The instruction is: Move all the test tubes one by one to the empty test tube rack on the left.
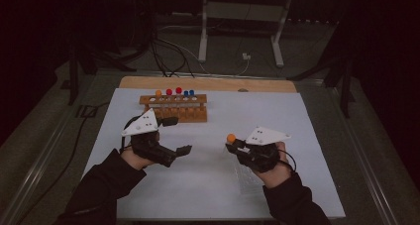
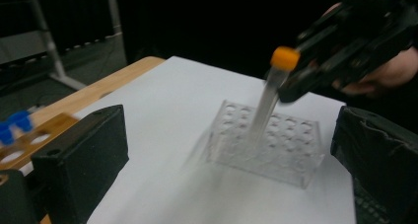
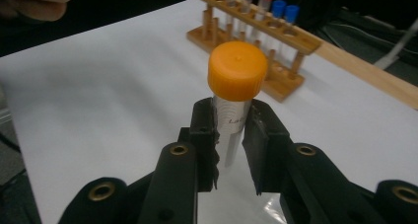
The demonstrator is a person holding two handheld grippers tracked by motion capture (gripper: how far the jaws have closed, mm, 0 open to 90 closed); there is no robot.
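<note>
Orange-capped clear tube [image 3: 231, 100] sits clamped between the jaws of my right gripper [image 3: 231, 135], lifted above the transparent rack [image 2: 266, 142] on white paper [image 1: 208, 180]. My left gripper [image 1: 173, 136] hangs open, holding nothing. Behind, a wooden rack [image 1: 173, 108] carries orange-, red- and blue-capped tubes [image 1: 173, 91].

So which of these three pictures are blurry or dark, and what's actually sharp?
High view: dim overall, the room beyond the table nearly black, but steady. Left gripper view: motion blur smears the orange-capped tube and the clear rack beneath it; its own jaws look soft too. Right gripper view: sharpest, with the tube's cap crisp between the right gripper; the wooden rack behind is slightly soft.
</note>
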